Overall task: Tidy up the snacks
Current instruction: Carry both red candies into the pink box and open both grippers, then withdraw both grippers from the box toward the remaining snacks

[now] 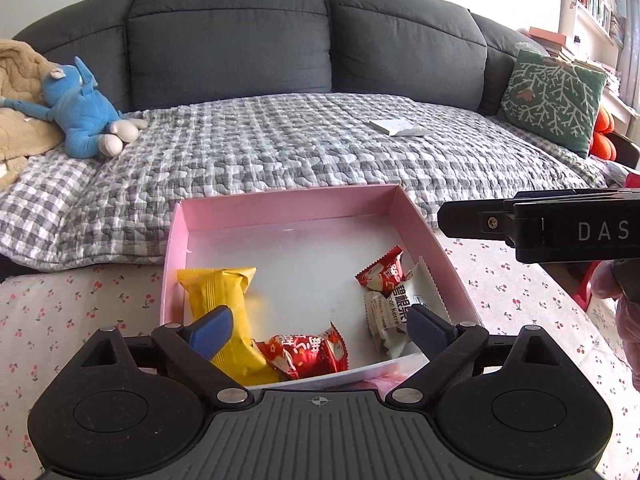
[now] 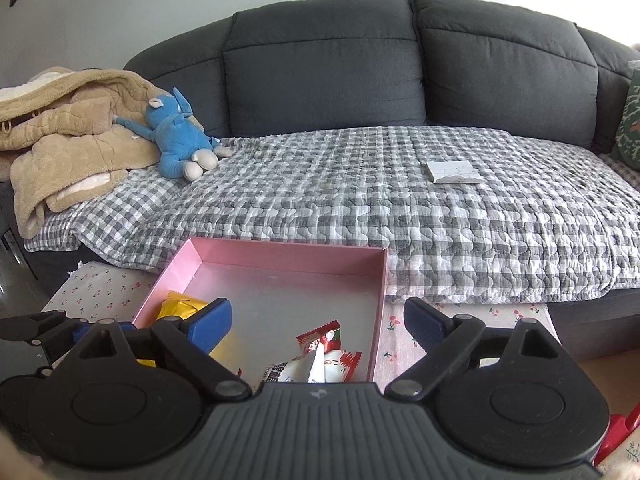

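Observation:
A shallow pink box [image 1: 280, 205] [image 2: 280, 250] stands on a cherry-print cloth before a sofa. Inside lie a yellow snack bag [image 1: 224, 300] [image 2: 180, 308], a red packet near the front wall [image 1: 308, 354], another red packet at the right [image 1: 384, 274] [image 2: 324, 338] and a white packet [image 1: 400, 304] [image 2: 296, 370] beside it. My left gripper [image 1: 320, 326] hangs open over the box's front part, blue pads wide apart, nothing between them. My right gripper [image 2: 318, 322] is open too, above the box's right front corner, holding nothing. Its black arm [image 1: 540, 224] crosses the left wrist view at the right.
Behind the box is a dark grey sofa [image 1: 304, 36] with a grey checked quilt [image 1: 280, 140]. On it lie a blue plush toy [image 1: 80, 108], a beige blanket [image 2: 68, 136], a white flat box [image 2: 454, 171] and a green cushion [image 1: 554, 98]. A person's sleeve [image 1: 624, 312] is at the right.

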{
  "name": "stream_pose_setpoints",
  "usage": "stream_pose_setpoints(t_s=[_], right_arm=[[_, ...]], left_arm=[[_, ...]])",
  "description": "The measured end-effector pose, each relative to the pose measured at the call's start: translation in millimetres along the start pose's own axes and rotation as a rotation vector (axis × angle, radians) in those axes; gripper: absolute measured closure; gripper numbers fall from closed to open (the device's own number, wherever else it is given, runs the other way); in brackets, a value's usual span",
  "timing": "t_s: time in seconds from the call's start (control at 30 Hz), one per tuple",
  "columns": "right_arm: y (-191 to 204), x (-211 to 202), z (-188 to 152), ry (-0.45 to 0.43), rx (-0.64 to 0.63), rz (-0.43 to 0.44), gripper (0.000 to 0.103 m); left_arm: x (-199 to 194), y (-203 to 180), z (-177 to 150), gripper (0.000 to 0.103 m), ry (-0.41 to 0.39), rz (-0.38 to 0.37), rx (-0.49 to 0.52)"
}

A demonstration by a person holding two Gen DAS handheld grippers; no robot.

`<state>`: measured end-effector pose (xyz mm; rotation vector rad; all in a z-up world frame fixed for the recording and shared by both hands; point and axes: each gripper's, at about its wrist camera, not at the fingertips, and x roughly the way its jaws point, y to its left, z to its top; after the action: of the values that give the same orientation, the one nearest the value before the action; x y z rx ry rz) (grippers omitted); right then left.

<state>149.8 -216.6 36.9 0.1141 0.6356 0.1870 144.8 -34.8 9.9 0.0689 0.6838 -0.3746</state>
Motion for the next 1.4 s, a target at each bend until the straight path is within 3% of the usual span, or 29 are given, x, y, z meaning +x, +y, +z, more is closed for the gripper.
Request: stream_pose_setpoints(t_s=[0.2,0.67,1.3,1.4], right_arm=[[10.1,-22.6,-6.4,-0.005,-0.018,-0.006,0.0],[26.5,-60.8,-40.0,0.038,0.006,-0.027,0.0],[49.7,-69.0,-96.0,0.116,-0.017,0.049,0.0],[55.4,-65.7,-105.5,0.121,-0.036,0.063,0.0]], left_arm=[[-24.2,0.2,-11.8,0.005,0.019,-0.004,0.001],[-74.6,8.8,-53.5,0.003,0.048,0.006,-0.015],[-86.7,32.4,-112.8,0.003,0.104,0.058,0.008],[-85.1,34.3,-120.2,0.003,0.129,0.04,0.012]])
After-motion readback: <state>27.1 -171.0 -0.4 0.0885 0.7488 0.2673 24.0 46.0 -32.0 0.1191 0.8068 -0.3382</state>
